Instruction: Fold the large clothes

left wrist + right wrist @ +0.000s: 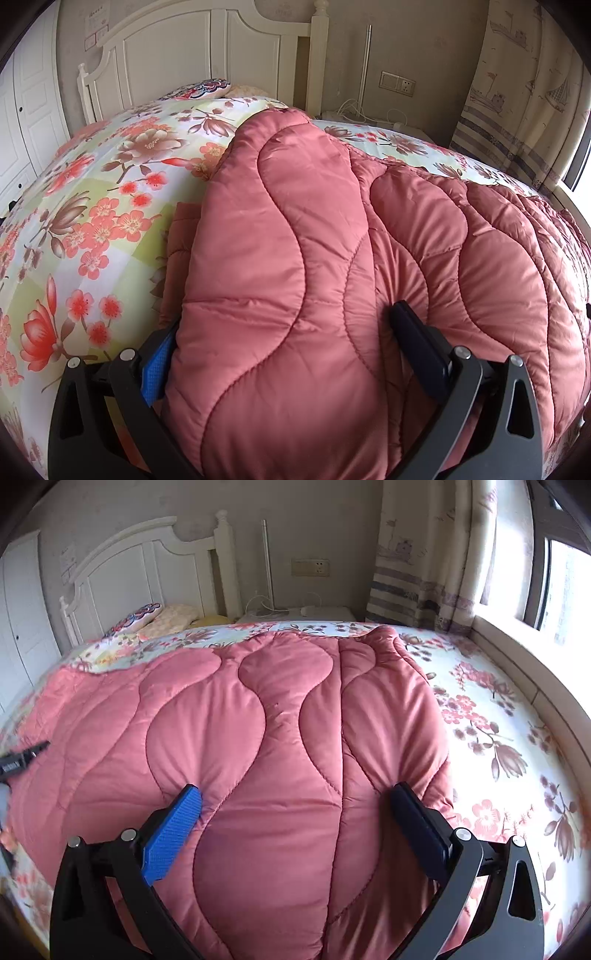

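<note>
A large pink quilted coat lies spread on the floral bed sheet. My left gripper has its jaws wide apart, with a thick fold of the coat bulging between the fingers; the blue pad is partly hidden behind the fabric. In the right wrist view the same coat fills the middle. My right gripper also stands wide, both pads pressed into a thick fold of the coat. The tip of the left gripper shows at the left edge.
A white headboard and pillows are at the far end of the bed. A bedside table with cables, a curtain and a window ledge stand to the right. A white wardrobe is at the left.
</note>
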`<control>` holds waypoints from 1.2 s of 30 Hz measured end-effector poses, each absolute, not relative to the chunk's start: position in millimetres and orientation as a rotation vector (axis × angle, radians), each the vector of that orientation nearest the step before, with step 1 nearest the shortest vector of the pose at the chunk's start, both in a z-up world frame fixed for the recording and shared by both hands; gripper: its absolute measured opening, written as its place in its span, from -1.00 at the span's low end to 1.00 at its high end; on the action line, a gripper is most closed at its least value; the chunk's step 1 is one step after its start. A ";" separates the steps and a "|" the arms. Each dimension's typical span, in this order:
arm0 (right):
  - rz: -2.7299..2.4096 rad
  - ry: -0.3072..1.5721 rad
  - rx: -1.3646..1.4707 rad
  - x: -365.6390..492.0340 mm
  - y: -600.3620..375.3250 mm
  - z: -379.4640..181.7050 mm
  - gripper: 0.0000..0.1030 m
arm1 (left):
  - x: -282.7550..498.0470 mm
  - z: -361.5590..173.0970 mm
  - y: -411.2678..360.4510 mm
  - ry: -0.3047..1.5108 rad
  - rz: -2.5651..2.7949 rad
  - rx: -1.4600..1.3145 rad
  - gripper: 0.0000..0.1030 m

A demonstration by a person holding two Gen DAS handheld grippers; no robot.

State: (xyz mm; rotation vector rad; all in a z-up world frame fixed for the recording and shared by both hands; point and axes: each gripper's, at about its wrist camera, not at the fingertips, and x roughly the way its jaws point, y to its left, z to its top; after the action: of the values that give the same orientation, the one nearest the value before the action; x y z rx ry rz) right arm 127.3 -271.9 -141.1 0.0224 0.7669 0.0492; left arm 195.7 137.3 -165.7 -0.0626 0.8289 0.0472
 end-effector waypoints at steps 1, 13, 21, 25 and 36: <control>0.044 0.766 0.019 129.2 -270.3 -141.5 0.91 | 194.6 -162.9 136.0 0.825 0.065 -0.055 0.96; 0.042 0.775 0.009 128.9 -251.6 -144.5 0.91 | 163.1 -60.7 1.9 0.569 -0.068 0.119 0.96; 0.058 0.784 0.010 124.8 -248.8 -134.5 0.90 | 222.4 -157.7 -36.1 0.745 -0.151 0.215 0.96; 0.079 0.703 0.016 120.7 -235.1 -104.4 0.91 | 223.5 -158.3 -32.9 0.745 -0.148 0.209 0.96; 0.126 0.800 -0.038 163.2 -214.3 -134.1 0.90 | 223.5 -160.5 -25.8 0.769 -0.193 0.145 0.96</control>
State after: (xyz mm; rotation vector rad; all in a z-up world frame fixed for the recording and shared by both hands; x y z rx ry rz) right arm 163.2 -214.3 -134.1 -0.0376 0.8002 0.1263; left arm 223.5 -25.8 -160.5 0.1450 0.7691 -0.1929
